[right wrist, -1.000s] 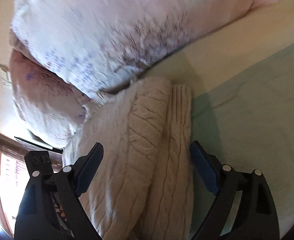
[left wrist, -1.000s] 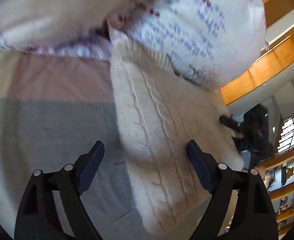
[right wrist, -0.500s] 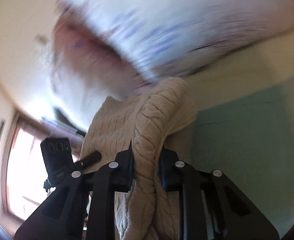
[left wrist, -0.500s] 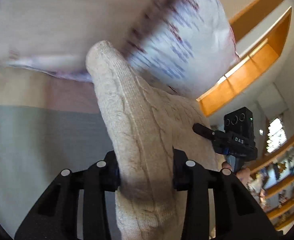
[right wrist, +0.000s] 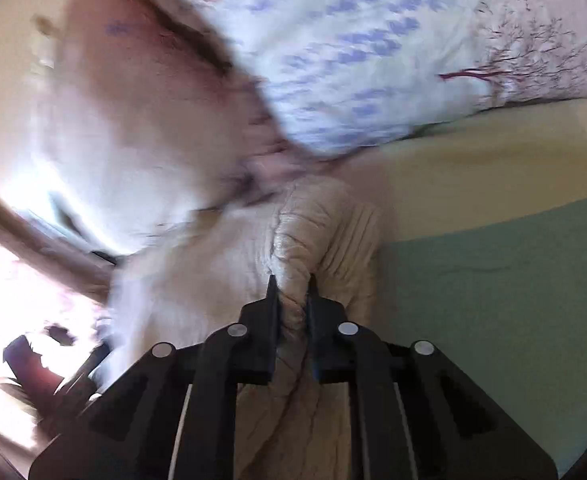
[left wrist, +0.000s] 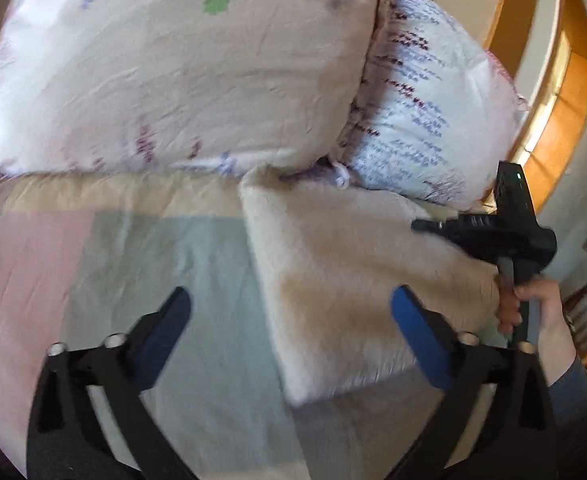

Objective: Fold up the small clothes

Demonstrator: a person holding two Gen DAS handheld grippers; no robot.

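Observation:
A cream cable-knit sweater (left wrist: 345, 272) lies folded on the bed, against the pillows. My left gripper (left wrist: 289, 320) is open and empty, its fingers spread over the sweater's near left edge. My right gripper (right wrist: 291, 292) is shut on a bunched fold of the sweater (right wrist: 293, 236). In the left wrist view the right gripper (left wrist: 493, 232) sits at the sweater's right side, held by a hand.
Two printed pillows (left wrist: 181, 68) (left wrist: 425, 120) stand behind the sweater. The bed sheet (left wrist: 173, 264) has pink, yellow and pale green blocks. A wooden frame (left wrist: 553, 100) and shelves are at the right. A bright window (right wrist: 5, 288) is at the left.
My left gripper let go of the sweater, opened and drew back. The sweater dropped flat on the bed. My right gripper stays shut on its fold.

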